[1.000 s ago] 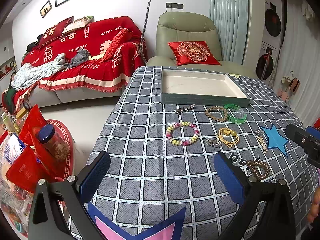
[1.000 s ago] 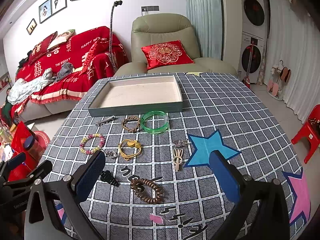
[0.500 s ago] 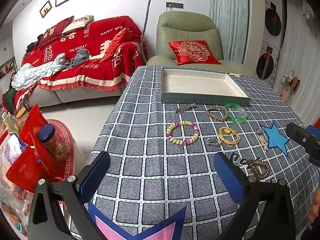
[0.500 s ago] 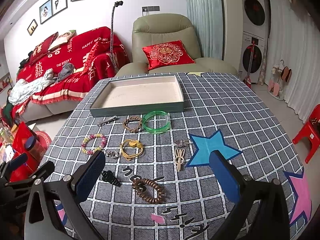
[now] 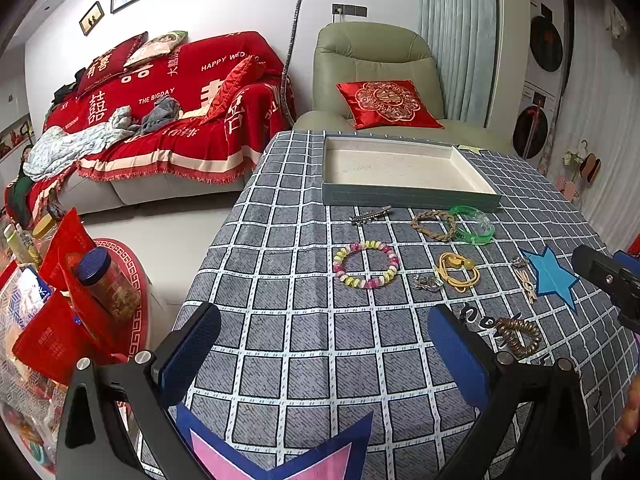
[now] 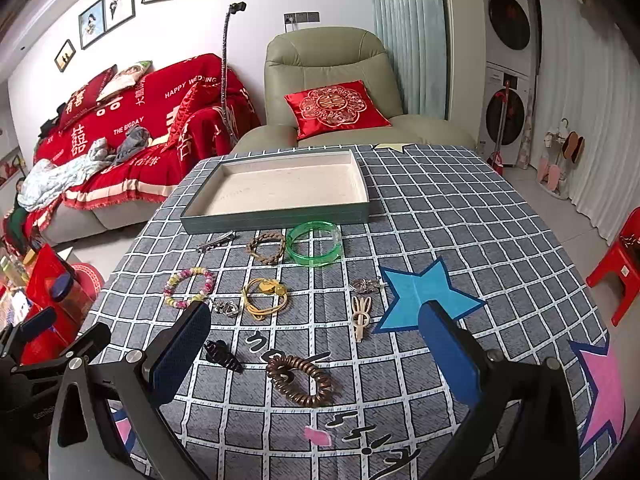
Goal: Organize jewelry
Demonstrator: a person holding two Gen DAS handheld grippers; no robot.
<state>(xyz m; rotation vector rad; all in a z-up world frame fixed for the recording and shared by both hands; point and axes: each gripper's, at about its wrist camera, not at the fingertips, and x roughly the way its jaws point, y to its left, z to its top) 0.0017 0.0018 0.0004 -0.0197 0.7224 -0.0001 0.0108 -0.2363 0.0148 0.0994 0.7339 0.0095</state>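
Observation:
An empty green-walled tray (image 5: 408, 199) (image 6: 276, 221) sits at the far side of the checked tablecloth. In front of it lie a silver hair clip (image 6: 215, 241), a braided brown bracelet (image 6: 267, 246), a green bangle (image 6: 315, 243), a pastel bead bracelet (image 5: 366, 264) (image 6: 188, 286), a yellow cord piece (image 6: 265, 298), a brown coil hair tie (image 6: 301, 380) and a beige clip (image 6: 361, 317). My left gripper (image 5: 324, 348) is open and empty above the near cloth. My right gripper (image 6: 316, 348) is open and empty, just short of the coil hair tie.
A black claw clip (image 6: 222, 354) and small silver pieces (image 6: 226, 307) lie near the right gripper. A green armchair (image 6: 332, 92) stands behind the table, a red-covered sofa (image 5: 168, 120) to the left. Snack bags and a jar (image 5: 108, 280) sit on a low table at left.
The right gripper has crept slightly forward and right toward the jewelry. The left gripper has barely moved. Both stay open.

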